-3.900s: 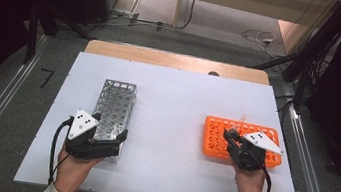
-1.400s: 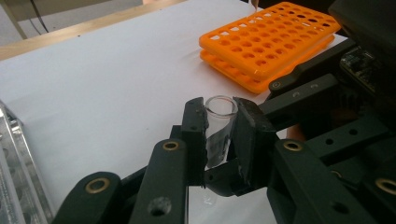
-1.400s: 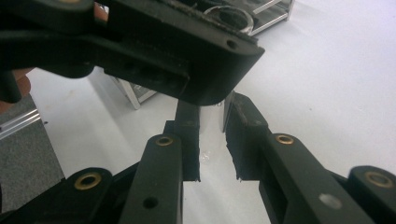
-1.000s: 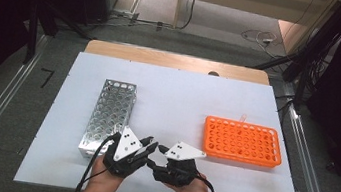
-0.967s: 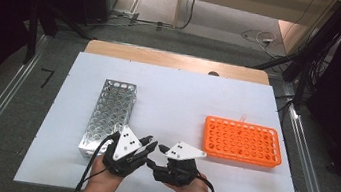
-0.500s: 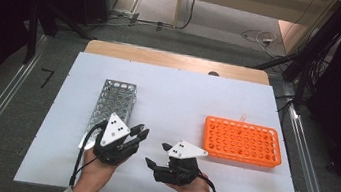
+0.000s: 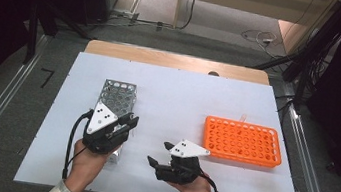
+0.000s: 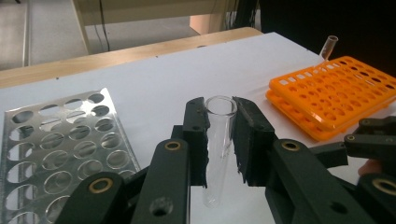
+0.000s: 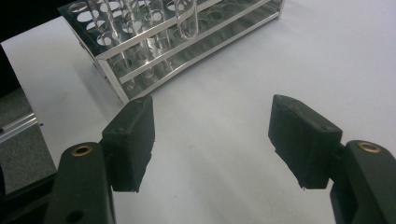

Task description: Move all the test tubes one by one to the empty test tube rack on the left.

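White sheeting covers the worktop [image 7: 175, 84], with a metal rack [image 7: 117, 94] to the left and an orange rack [image 7: 243, 141] to the right. The left claw [image 8: 219, 135] is clenched on a clear glass tube [image 8: 218, 144], held nearly upright with its open mouth just above the pads and its rounded end hanging below them. From above, that left claw [image 7: 127, 122] sits over the near end of the metal rack, so the rack's holes lie directly beside and below the tube. I'd judge the coming move turns on keeping the tube's long axis vertical over a hole. The right claw [image 7: 159, 154] is released and empty; its jaws have just been opening, with bare worktop between them, well apart from the orange rack.
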A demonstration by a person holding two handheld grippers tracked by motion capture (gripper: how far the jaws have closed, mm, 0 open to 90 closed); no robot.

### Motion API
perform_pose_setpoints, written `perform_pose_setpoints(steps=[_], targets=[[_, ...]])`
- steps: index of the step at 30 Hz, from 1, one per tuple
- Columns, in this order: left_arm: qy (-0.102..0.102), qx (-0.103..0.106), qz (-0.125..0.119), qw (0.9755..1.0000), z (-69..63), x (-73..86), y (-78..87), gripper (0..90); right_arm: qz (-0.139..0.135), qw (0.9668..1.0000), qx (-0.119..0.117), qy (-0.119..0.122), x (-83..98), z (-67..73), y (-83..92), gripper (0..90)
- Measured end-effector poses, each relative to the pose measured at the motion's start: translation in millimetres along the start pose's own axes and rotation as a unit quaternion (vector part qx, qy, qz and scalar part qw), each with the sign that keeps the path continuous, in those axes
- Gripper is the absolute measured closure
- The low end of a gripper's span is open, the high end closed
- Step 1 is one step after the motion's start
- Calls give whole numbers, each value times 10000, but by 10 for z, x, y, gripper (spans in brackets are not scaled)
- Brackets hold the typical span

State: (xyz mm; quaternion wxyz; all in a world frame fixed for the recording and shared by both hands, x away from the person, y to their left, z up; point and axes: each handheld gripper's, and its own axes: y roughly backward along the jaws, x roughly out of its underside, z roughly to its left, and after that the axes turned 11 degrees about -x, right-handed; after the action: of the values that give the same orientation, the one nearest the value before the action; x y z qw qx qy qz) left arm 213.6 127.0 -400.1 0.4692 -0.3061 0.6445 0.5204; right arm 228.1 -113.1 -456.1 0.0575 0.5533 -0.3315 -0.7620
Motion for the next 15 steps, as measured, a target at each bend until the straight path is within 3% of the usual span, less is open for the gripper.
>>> perform_pose_setpoints(steps=[15], targets=[[148,-422,-121,9989,227,-44,22,751,-14,10000,15,-10,1,-7,10,303]])
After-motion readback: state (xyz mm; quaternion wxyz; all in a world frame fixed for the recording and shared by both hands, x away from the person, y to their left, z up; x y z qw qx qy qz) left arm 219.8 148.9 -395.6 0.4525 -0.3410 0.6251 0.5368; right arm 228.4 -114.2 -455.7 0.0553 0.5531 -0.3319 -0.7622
